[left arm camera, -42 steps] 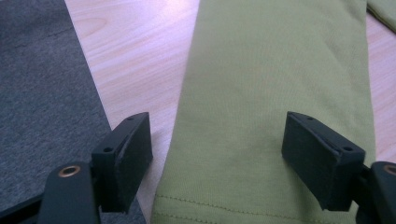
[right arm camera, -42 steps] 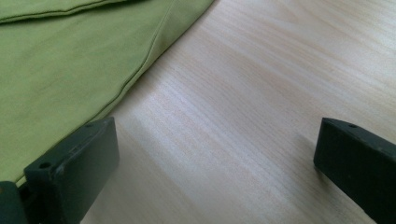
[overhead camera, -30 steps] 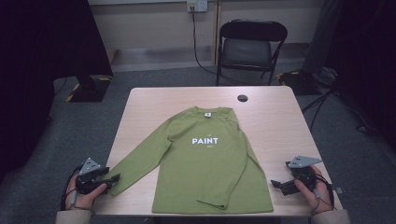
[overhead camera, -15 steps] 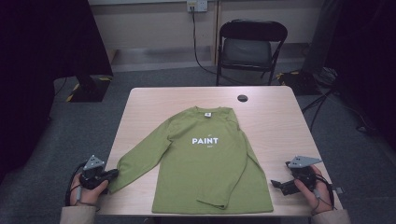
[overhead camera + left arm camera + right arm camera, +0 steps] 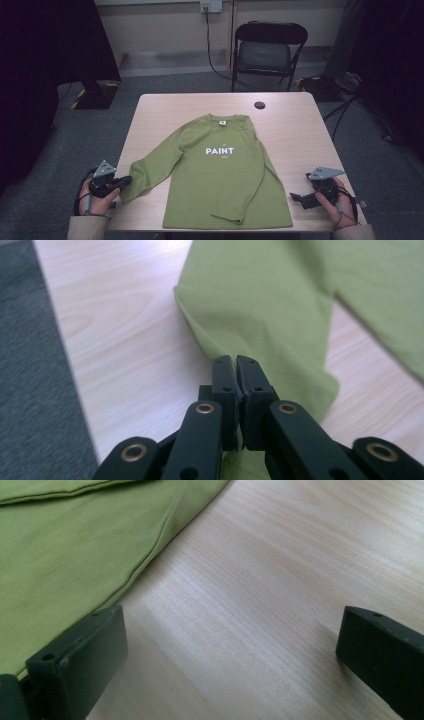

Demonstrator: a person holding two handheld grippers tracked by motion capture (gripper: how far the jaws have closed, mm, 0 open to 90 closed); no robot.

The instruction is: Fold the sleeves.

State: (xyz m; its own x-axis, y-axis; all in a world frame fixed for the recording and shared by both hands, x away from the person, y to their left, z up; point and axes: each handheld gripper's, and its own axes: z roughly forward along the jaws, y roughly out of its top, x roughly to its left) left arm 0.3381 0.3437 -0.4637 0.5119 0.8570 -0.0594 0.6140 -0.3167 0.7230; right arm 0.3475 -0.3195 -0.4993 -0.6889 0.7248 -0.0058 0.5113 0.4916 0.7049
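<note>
A green long-sleeved shirt [image 5: 220,175] printed "PAINT" lies flat, front up, in the middle of the wooden bench [image 5: 295,130], collar twd the far edge, hem at the near edge. All places below are relative to the shirt.

Your left gripper [image 5: 125,181] sits at the shirt's left sleeve cuff [image 5: 131,186], near the bench's front-left corner. Its jaws have just been closing and are now pressed together on the cuff fabric; in the left gripper view the green cloth [image 5: 260,310] is pinched btwn the black pads and bunches up at the tips, w/ the rest of the sleeve running away across the wood.

Your right gripper [image 5: 299,198] rests just right of the shirt's lower right corner, jaws spread wide, nothing btwn them; in the right gripper view there is bare wood in the gap, and the shirt's hem edge [image 5: 150,555] lies beside one jaw.

A small black round object [image 5: 259,105] sits beyond the collar, well apart. A black folding chair [image 5: 269,50] stands behind the bench.
</note>
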